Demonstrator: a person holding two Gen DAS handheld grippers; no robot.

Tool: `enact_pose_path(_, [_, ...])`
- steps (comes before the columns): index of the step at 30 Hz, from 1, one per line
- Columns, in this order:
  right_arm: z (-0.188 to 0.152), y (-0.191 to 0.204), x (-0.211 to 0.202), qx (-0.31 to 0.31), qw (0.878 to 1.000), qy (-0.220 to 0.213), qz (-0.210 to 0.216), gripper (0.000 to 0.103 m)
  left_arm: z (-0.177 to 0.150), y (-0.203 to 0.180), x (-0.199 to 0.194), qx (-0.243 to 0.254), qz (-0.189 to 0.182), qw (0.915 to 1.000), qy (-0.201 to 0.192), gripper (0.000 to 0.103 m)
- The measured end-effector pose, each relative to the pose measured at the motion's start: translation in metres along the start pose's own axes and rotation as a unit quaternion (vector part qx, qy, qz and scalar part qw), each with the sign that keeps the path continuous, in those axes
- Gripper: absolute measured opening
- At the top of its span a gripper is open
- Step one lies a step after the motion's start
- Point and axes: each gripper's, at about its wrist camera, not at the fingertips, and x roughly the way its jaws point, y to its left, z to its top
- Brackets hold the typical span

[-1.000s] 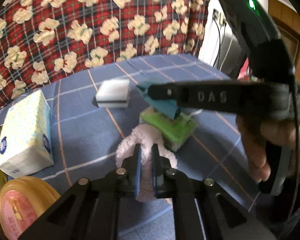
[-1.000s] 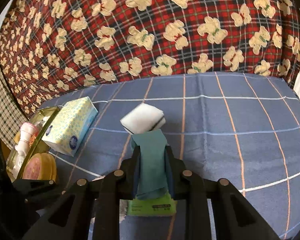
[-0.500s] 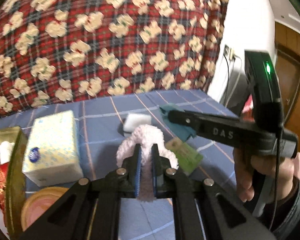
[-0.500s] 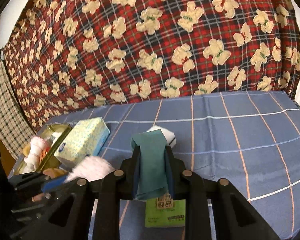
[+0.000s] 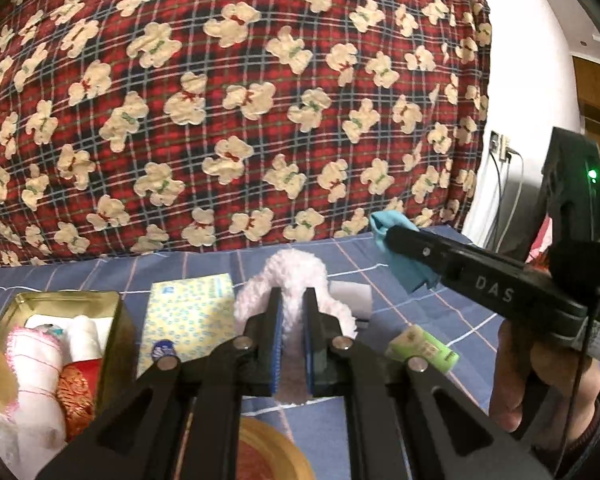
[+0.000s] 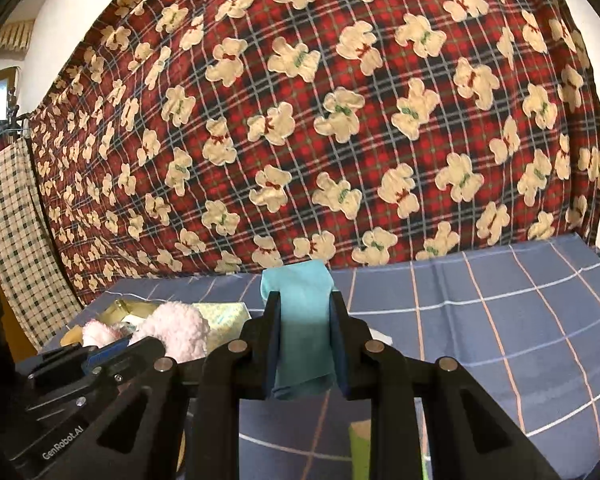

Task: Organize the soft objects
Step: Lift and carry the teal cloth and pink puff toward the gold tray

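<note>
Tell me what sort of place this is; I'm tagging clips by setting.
Probably a home room, perhaps a bedroom: a teddy-bear plaid blanket hangs as a backdrop, a blue checked sheet covers the surface, and a tissue box and gold tin sit there.

Right tongs (image 6: 305, 344) clamped on teal cloth (image 6: 300, 312) above blue checked cover (image 6: 480, 320).

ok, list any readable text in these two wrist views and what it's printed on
"DAS": on the side of the right gripper.
"GenRobot.AI": on the body of the left gripper.
Green packet: print too blurred to read.
Tissue box: blue logo, unreadable.
</note>
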Motion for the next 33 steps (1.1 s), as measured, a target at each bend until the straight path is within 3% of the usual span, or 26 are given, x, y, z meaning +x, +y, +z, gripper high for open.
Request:
enact_pose_path(9, [0.009, 0.025, 0.005, -0.007, 1.000, -0.022, 0.011, 0.025, 0.004, 0.029, -0.019, -0.014, 0.046, 0.9977, -0.047, 0.006])
enact_pose_path(22, [0.020, 0.068, 0.026, -0.008, 0.999, -0.029, 0.027, 0.025, 0.009, 0.077, -0.032, -0.074, 0.053, 0.9944, -0.054, 0.006])
enact_pose_path(33, [0.022, 0.099, 0.038, 0.009, 0.998, -0.026, 0.051, 0.025, 0.007, 0.102, -0.042, -0.096, 0.074, 0.9914, -0.050, 0.006])
